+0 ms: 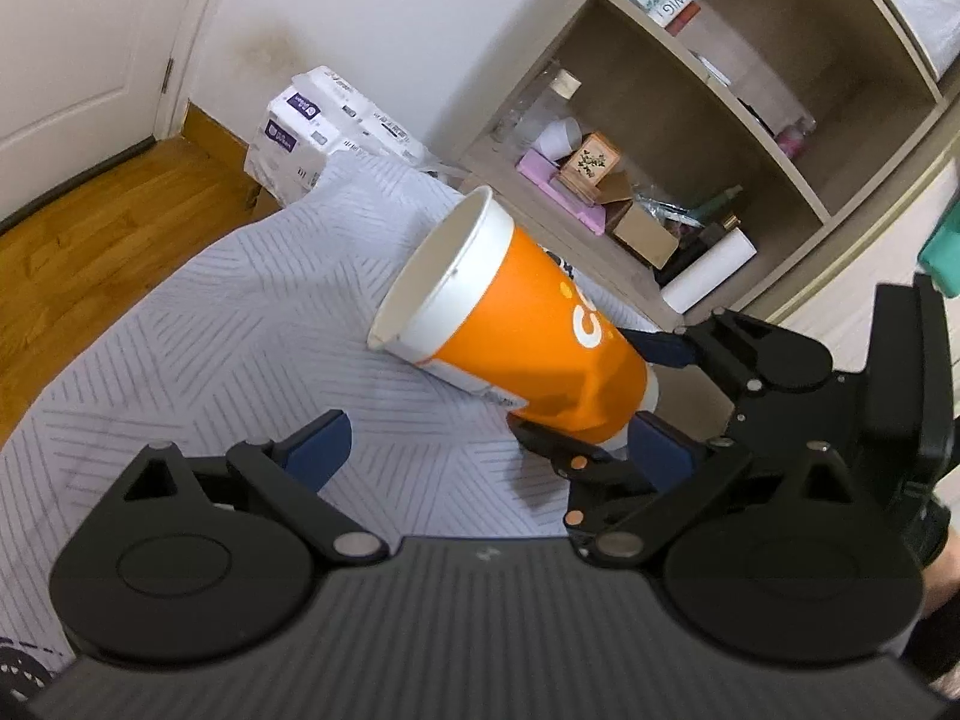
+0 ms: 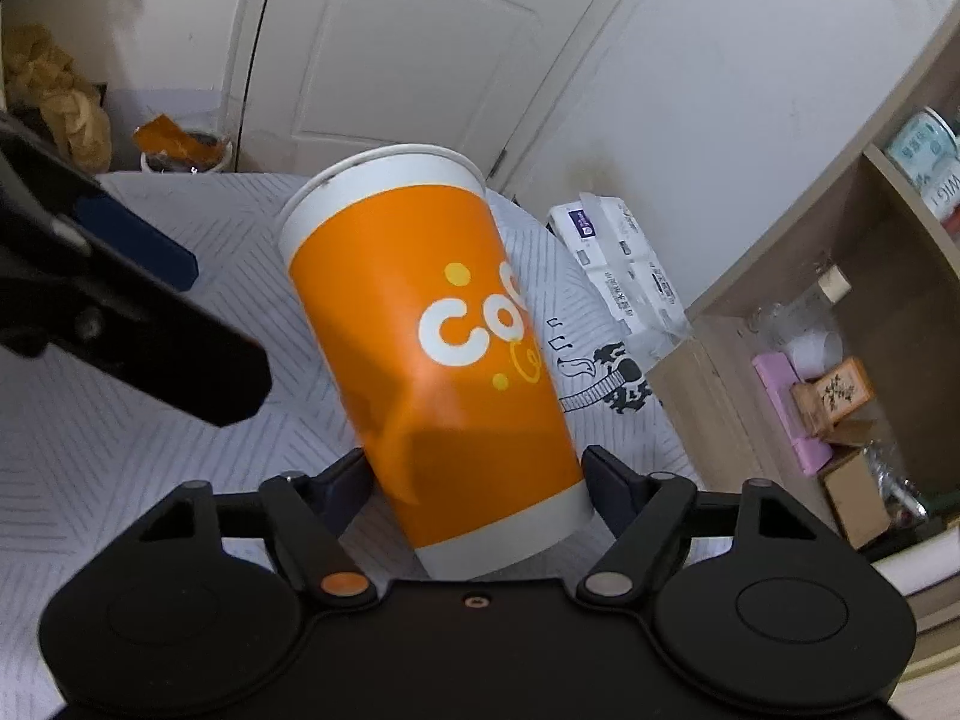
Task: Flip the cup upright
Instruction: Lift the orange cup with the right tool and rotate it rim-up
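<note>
Closest to the right wrist camera is the white base of the orange paper cup (image 2: 438,372), pinched between the jaws of the right gripper (image 2: 480,483); the wall is dented a little where the pads press. In the left wrist view the cup (image 1: 528,330) is lifted above the grey striped bed cover (image 1: 198,360), tilted, with its open mouth pointing up and away. The left gripper (image 1: 486,447) holds nothing, its jaws spread wide beside the cup. To finish well, I think the right hand should turn the wrist slowly until the base is level, lower it flat onto the cover, and not squeeze harder, because thin paper can collapse. A wooden shelf (image 1: 690,138) stands behind.
</note>
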A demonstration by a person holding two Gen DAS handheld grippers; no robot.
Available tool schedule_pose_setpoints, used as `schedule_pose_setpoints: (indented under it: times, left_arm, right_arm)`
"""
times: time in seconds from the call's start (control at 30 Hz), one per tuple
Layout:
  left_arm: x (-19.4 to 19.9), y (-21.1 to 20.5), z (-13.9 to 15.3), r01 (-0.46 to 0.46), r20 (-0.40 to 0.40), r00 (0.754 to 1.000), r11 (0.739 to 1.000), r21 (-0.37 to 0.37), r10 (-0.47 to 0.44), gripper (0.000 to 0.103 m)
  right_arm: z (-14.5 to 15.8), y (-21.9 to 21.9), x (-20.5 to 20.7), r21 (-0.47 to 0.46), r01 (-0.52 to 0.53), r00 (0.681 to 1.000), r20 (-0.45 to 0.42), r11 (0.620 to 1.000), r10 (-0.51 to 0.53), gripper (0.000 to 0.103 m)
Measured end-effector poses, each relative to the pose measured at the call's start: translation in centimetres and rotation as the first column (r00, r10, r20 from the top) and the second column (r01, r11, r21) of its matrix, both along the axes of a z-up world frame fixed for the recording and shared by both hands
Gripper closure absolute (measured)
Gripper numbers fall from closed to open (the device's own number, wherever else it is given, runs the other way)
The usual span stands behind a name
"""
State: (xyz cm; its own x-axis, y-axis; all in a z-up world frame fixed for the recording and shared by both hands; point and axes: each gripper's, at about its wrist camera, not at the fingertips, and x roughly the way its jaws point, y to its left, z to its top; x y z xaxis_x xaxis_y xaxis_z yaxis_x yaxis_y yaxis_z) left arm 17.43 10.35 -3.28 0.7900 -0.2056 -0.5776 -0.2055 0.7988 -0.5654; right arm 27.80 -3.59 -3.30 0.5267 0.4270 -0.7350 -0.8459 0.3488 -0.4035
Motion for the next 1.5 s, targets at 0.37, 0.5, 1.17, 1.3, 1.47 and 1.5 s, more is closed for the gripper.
schedule_pose_setpoints:
  times: [0.37, 0.5, 1.17, 1.3, 1.47, 1.5]
  left_arm:
    - [-0.9, 0.1, 0.2, 0.037, -0.017, 0.999, 0.999, -0.016, -0.038, 0.003]
    - [-1.7, -0.1, 0.5, 0.060, -0.021, 0.998, 0.998, -0.017, -0.060, 0.003]
    - [-5.8, -4.7, 1.0, 0.258, -0.052, 0.964, 0.963, -0.078, -0.262, 0.003]
    - [-6.0, -5.6, 1.0, 0.288, -0.057, 0.954, 0.953, -0.090, -0.294, 0.003]
    - [-5.9, -6.4, 1.0, 0.314, -0.067, 0.945, 0.945, -0.089, -0.320, 0.003]
    - [-5.9, -6.6, 0.9, 0.317, -0.068, 0.944, 0.944, -0.093, -0.323, 0.003]
  right_arm:
    - [1.4, -1.0, -3.5, 0.096, 0.112, 0.993, -0.059, 0.989, -0.107, 0.030]
    - [1.9, -2.0, -5.6, 0.148, 0.156, 0.987, -0.070, 0.977, -0.147, 0.031]
    - [2.0, -9.7, -15.7, 0.293, 0.433, 0.901, -0.132, 0.852, -0.412, 0.032]
    - [1.3, -11.0, -15.9, 0.328, 0.542, 0.839, -0.258, 0.774, -0.479, 0.032]
    - [0.9, -11.7, -16.4, 0.328, 0.568, 0.820, -0.304, 0.755, -0.485, 0.032]
    - [0.7, -11.8, -16.2, 0.314, 0.573, 0.815, -0.318, 0.757, -0.485, 0.032]
